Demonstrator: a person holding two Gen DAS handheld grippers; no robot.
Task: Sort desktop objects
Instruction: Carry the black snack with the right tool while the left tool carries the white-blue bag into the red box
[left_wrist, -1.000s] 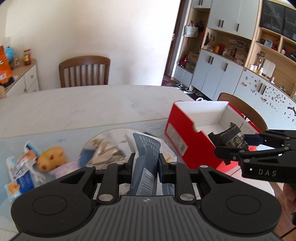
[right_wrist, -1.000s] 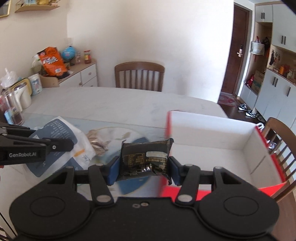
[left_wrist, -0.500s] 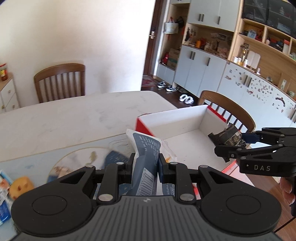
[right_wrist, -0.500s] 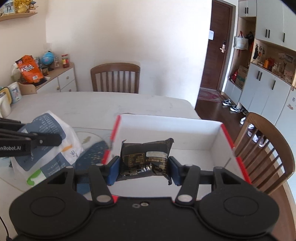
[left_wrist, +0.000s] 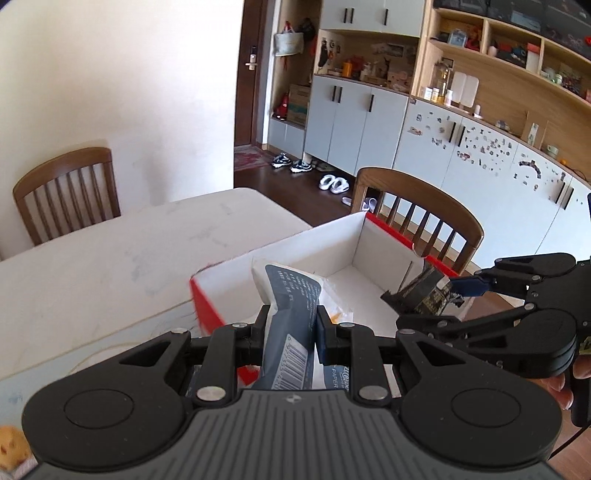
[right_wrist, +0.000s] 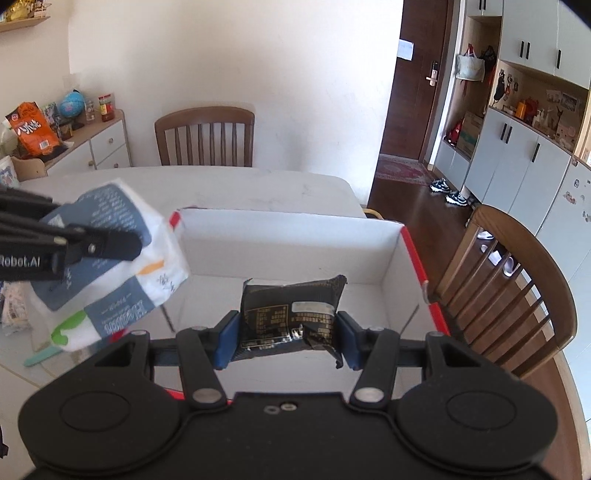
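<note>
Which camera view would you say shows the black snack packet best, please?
The right wrist view: the black snack packet sits centred and broadside between the right gripper pads. The left wrist view catches it small and edge-on at the right.

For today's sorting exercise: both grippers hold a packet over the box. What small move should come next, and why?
Probably lower the right gripper slightly and open it: its black packet already hangs above the box's bare white floor, while the left gripper's tissue pack sits nearer the rim.

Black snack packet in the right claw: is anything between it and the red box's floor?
Nothing visible: the black snack packet hangs over the bare white floor of the open red box.
</note>
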